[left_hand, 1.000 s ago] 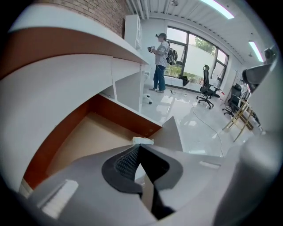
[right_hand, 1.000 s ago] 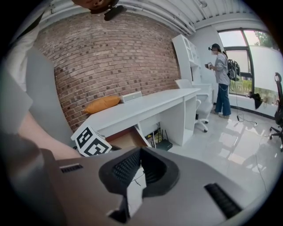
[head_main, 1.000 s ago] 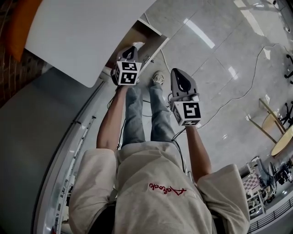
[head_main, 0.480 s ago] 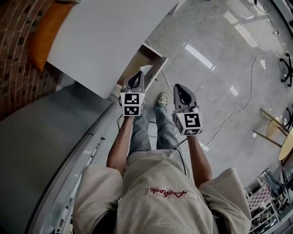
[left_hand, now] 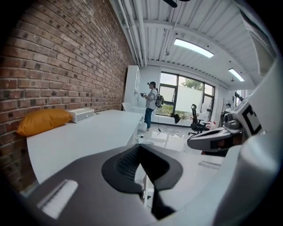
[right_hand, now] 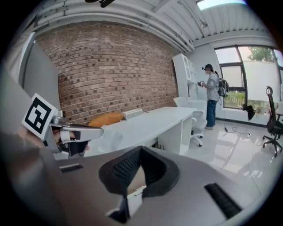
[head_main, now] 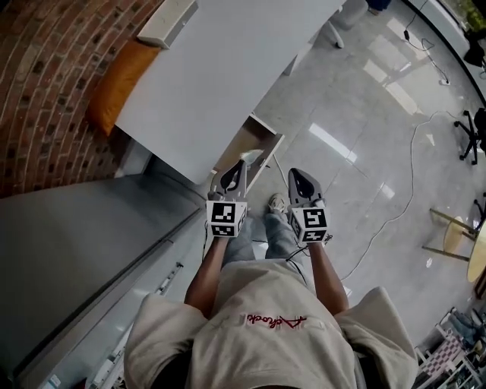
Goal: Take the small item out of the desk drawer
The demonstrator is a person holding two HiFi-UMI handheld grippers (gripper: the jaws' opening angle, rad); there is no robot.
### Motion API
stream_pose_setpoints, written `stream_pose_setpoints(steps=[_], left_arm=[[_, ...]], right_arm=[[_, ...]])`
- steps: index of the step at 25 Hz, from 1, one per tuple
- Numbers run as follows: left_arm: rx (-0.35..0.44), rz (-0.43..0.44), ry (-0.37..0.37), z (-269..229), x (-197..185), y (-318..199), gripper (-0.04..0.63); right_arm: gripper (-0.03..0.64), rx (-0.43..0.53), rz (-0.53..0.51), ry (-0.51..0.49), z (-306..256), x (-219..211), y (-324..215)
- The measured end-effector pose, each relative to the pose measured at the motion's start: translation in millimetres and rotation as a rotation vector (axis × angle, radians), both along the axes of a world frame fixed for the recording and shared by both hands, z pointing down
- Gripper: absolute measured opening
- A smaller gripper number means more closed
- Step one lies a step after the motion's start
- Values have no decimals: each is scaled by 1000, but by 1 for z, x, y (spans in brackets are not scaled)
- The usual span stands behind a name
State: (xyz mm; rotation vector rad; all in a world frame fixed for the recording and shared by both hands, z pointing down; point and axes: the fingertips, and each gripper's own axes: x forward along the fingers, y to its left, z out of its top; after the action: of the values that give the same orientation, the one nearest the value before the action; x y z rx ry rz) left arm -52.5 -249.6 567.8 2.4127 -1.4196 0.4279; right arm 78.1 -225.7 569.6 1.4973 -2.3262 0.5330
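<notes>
A white desk (head_main: 228,68) stands ahead of me with its wooden drawer (head_main: 252,146) pulled open at the near corner. I cannot see any small item inside it. My left gripper (head_main: 235,167) hovers just short of the drawer's front, its jaws shut with nothing held. My right gripper (head_main: 299,178) hangs beside it over the floor, a little right of the drawer, jaws also together and empty. In the right gripper view a strip of the drawer (right_hand: 135,184) shows past the jaws, and the left gripper (right_hand: 75,132) is at the left.
An orange cushion (head_main: 121,83) and a white box (head_main: 167,21) lie on the desk against the brick wall (head_main: 53,68). A grey cabinet top (head_main: 68,243) is at my left. A cable (head_main: 395,205) runs over the glossy floor. A person (right_hand: 212,101) stands far off by the windows.
The head view has swung so more of the desk, the cushion and the brick wall show. Both grippers now sit lower and closer together in the frame. The drawer stays open.
</notes>
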Motion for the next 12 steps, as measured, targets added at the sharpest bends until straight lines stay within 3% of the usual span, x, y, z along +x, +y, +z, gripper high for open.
stream_pose_setpoints(steps=[8, 12], left_arm=[[65, -10, 8, -51, -14, 18, 8], [125, -23, 17, -75, -15, 1, 8]], right_arm=[[11, 66, 16, -3, -45, -1, 5], [11, 131, 32, -4, -68, 6, -11]])
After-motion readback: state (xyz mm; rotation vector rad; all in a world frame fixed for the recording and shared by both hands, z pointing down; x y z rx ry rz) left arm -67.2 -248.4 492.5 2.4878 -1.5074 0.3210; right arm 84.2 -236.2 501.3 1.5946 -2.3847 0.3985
